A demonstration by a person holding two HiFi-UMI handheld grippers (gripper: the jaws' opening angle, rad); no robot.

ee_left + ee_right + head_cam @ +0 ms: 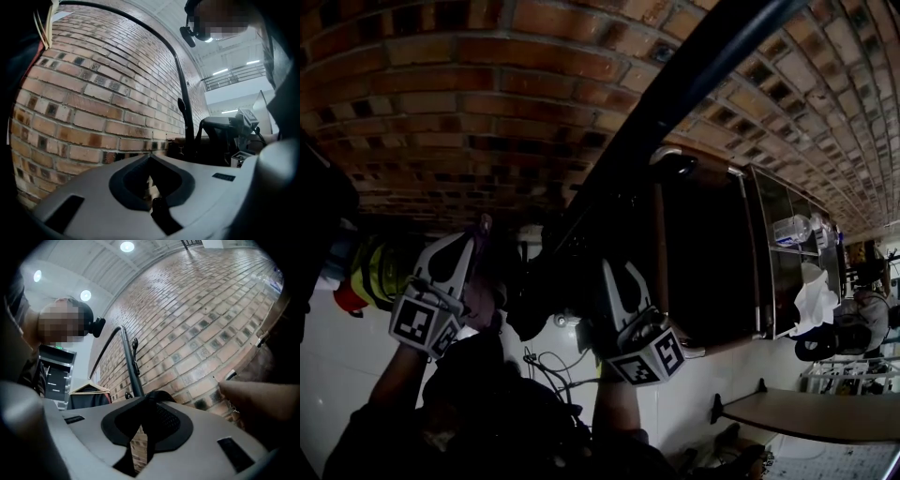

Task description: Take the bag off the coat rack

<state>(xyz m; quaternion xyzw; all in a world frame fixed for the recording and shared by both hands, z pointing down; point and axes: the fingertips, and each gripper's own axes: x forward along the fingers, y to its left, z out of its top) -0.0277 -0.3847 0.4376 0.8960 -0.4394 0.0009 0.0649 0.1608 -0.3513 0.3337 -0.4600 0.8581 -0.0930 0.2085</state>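
Head view: the dark fabric bag (534,305) hangs between both tools, beside the black metal coat rack pole (675,94). The left gripper (473,246) pinches a dark strip (161,215), and the right gripper (617,277) pinches a black mesh strap (159,430). A sideways pull could snag the bag on the rack or slip either hold.

The rack pole (675,94) runs off the top edge; the bag (539,295) is only a dark mass — outline unreadable — and the strap (166,418) is lost behind the jaws
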